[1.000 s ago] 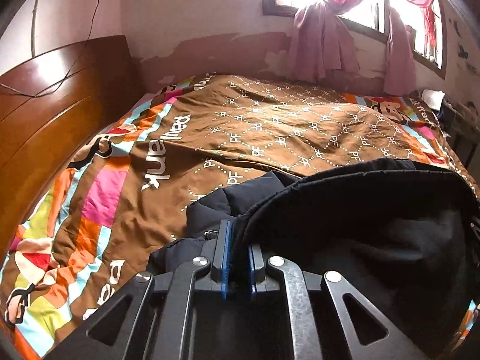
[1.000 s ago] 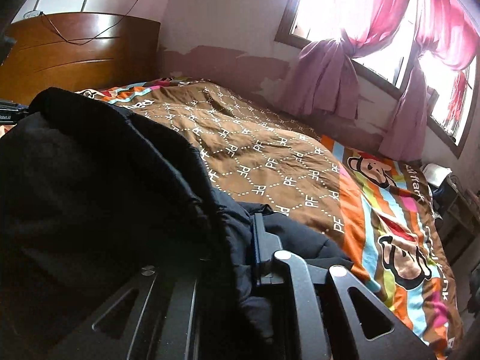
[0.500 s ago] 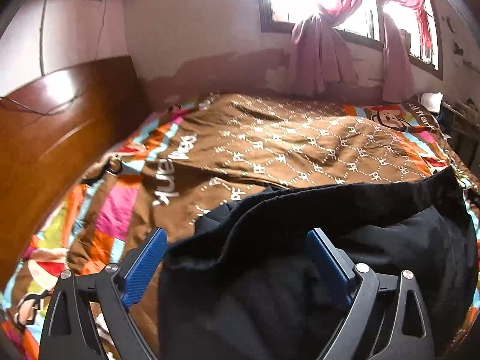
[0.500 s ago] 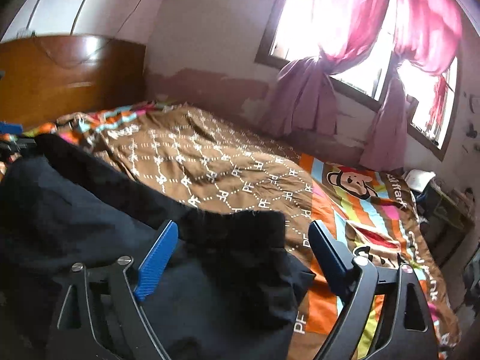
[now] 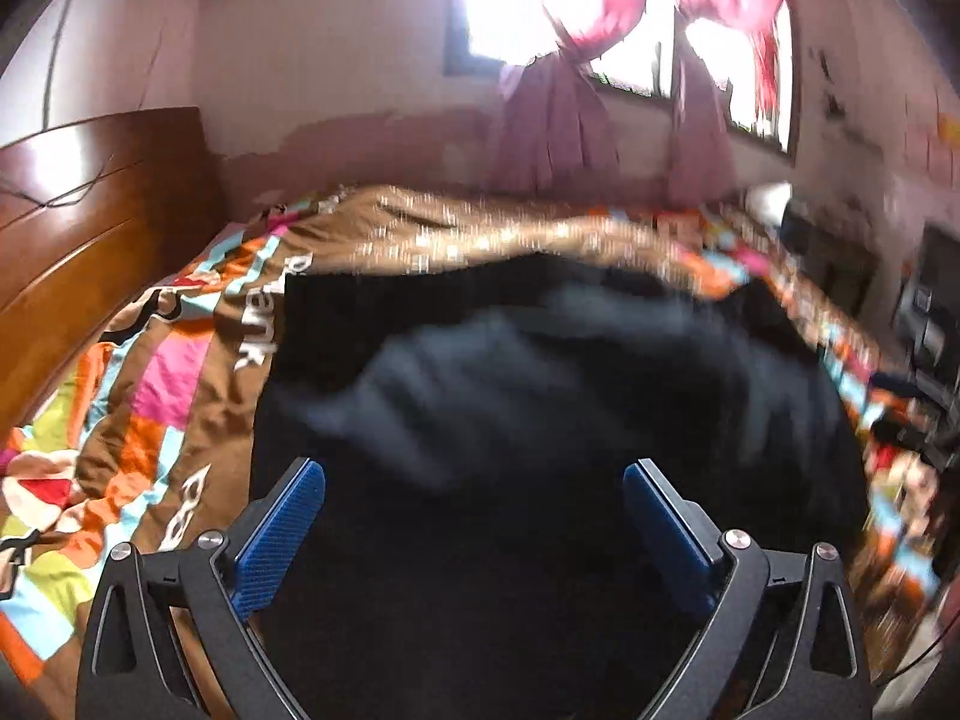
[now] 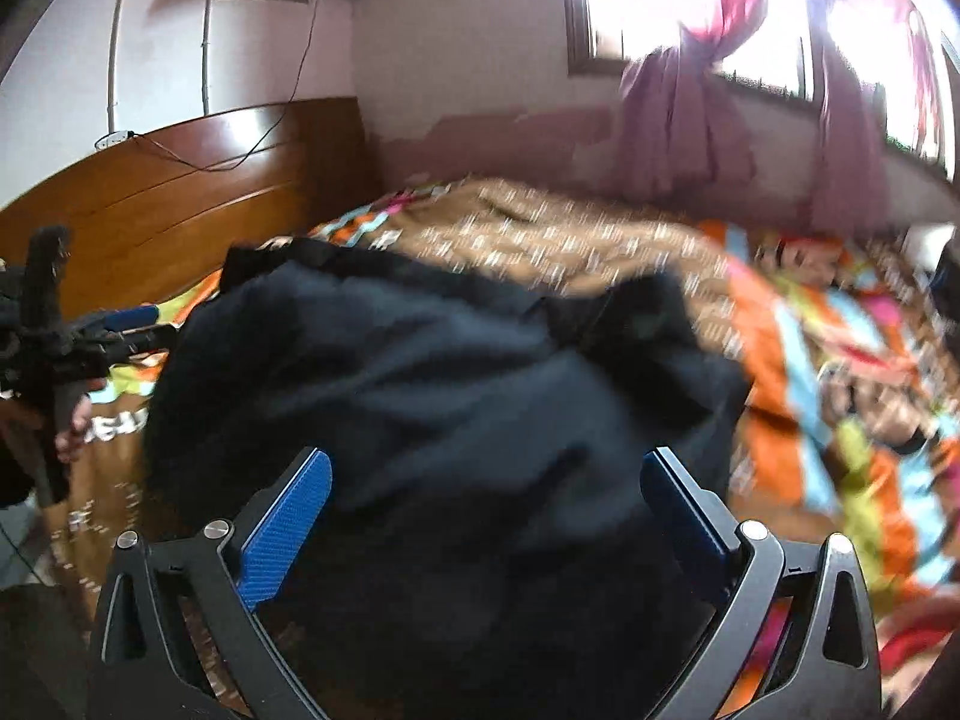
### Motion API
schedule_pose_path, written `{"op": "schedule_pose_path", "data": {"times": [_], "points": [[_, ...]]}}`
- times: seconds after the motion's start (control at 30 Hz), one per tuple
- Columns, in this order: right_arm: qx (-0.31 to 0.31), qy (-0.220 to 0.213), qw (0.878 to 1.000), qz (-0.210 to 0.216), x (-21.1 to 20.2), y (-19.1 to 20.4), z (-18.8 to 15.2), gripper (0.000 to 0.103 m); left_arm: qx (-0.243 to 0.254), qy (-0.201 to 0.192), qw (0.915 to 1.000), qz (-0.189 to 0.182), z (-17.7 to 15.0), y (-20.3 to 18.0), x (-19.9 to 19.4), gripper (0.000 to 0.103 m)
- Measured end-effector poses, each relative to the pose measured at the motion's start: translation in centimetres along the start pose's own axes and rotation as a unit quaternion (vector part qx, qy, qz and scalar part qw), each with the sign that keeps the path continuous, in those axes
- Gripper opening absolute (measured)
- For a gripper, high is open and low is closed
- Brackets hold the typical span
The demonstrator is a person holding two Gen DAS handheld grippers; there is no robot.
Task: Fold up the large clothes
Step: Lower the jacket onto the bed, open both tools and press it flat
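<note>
A large black garment [image 5: 540, 396] lies in a folded heap on the bed, in front of both grippers; it also fills the middle of the right wrist view [image 6: 432, 396]. My left gripper [image 5: 474, 480] is open, its blue pads spread wide above the garment's near part, holding nothing. My right gripper [image 6: 486, 468] is open too, its jaws wide above the cloth. The left gripper also shows at the left edge of the right wrist view [image 6: 114, 321]. Both views are blurred by motion.
The bed carries a brown and multicoloured quilt [image 5: 150, 384], also seen in the right wrist view [image 6: 810, 360]. A wooden headboard [image 5: 78, 228] stands at the left. Pink curtains [image 5: 552, 108] hang at the window behind. Dark furniture [image 5: 930, 312] stands at the right.
Both grippers, shut on the black garment a second ago, have opened and let it go. The garment has dropped onto the bed and both grippers have pulled back and up.
</note>
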State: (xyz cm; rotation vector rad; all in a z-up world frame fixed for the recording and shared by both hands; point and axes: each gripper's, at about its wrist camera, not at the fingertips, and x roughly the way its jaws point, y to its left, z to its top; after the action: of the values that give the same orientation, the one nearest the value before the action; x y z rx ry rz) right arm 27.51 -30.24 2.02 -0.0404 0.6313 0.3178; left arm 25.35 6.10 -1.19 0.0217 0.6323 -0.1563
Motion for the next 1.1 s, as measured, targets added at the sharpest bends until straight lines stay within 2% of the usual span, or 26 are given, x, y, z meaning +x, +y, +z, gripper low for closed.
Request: {"op": "schedule_pose_path", "data": {"times": [0.1, 0.2, 0.3, 0.37, 0.53, 0.63, 0.73, 0.83, 1.03, 1.1], "points": [[0.0, 0.025, 0.999, 0.023, 1.3, 0.6, -1.9, 0.101, 0.019, 0.027, 0.9994, 0.007, -2.3, 0.4, 0.9, 0.1], [-0.012, 0.041, 0.999, 0.033, 3.1, 1.9, -3.1, 0.101, 0.017, 0.05, 0.9986, -0.001, -3.8, 1.1, 1.7, 0.1], [-0.004, 0.044, 0.998, 0.048, 4.1, 3.0, -3.7, 0.101, 0.008, 0.055, 0.9983, -0.017, -4.3, 1.8, 2.8, 0.1], [0.003, 0.039, 0.999, 0.038, 4.8, 3.5, -4.1, 0.101, 0.008, 0.051, 0.9985, -0.019, -4.3, 1.9, 3.5, 0.103], [0.017, 0.024, 0.999, 0.014, 6.6, 3.3, -3.6, 0.101, 0.052, 0.042, 0.9976, -0.018, -2.5, 1.0, 6.0, 0.103], [0.017, 0.024, 0.999, 0.015, 7.4, 2.8, -2.5, 0.101, 0.077, 0.033, 0.9962, -0.025, -1.2, 0.7, 7.6, 0.103], [0.013, 0.016, 1.0, 0.01, 8.1, 2.4, -0.6, 0.101, 0.067, 0.025, 0.9966, -0.041, 0.1, 0.9, 8.6, 0.103], [0.01, 0.015, 1.0, 0.006, 9.4, 2.2, 1.4, 0.101, 0.036, 0.024, 0.9975, -0.056, 1.8, 1.7, 9.8, 0.103], [-0.056, 0.029, 0.995, -0.078, 12.3, 1.9, 3.9, 0.101, 0.025, 0.028, 0.998, -0.051, 3.8, 1.9, 11.7, 0.103], [-0.049, 0.042, 0.994, -0.084, 12.8, 0.8, 4.5, 0.101, 0.028, 0.034, 0.9981, -0.042, 4.3, 1.8, 12.5, 0.103]]}}
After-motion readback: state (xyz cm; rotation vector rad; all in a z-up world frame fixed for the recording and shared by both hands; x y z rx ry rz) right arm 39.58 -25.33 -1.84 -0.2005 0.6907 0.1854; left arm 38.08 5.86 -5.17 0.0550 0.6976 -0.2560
